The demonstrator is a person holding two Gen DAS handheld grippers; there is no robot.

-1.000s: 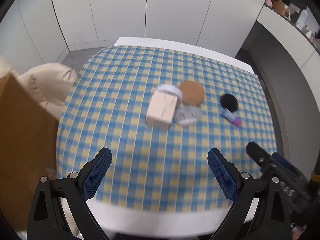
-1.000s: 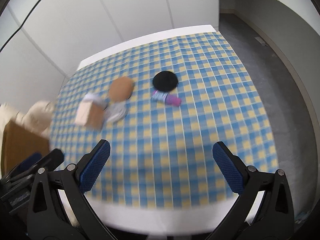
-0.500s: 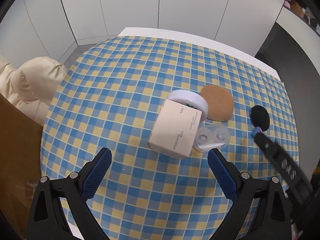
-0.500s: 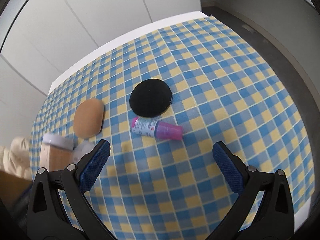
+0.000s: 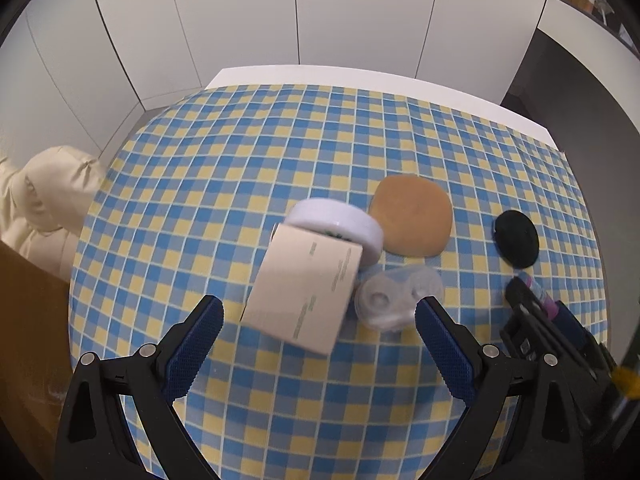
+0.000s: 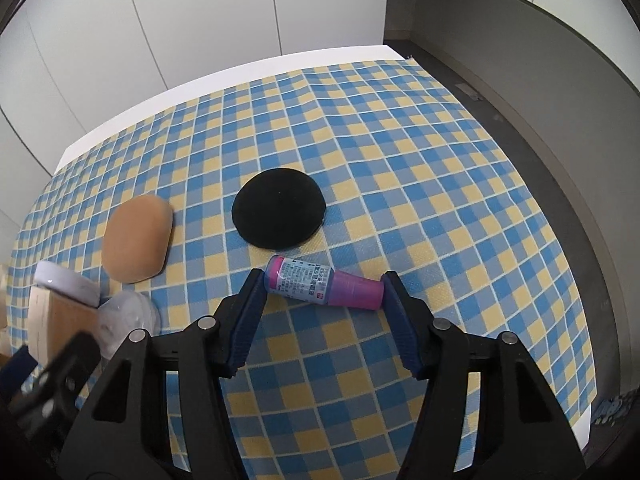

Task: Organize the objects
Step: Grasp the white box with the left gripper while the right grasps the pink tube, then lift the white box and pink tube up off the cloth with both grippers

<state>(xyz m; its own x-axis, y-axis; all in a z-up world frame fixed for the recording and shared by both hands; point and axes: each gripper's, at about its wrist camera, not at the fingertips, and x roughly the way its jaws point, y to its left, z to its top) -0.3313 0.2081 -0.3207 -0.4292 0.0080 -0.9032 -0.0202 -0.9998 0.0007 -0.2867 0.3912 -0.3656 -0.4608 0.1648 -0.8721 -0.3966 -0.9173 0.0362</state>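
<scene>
Closing right claw point(image 6: 322, 286) bracketing pink bottle point(image 6: 320, 282) end to end, contact unclear, left claw point(image 5: 318, 318) spread wide above beige box point(image 5: 304, 292), checked worktop point(image 6: 440, 200), white wall panels point(image 5: 360, 12).

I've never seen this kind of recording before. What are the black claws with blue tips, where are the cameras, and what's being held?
A person holds a two-finger gripper in each hand, and each picture comes from a camera on one gripper, looking along its fingers. On the checked cloth lie a beige box, a white jar, a clear case, a tan pad and a black pad. The left gripper is open and empty. The right gripper has just been closing on the pink bottle, which lies on the cloth with a pad against each end.
</scene>
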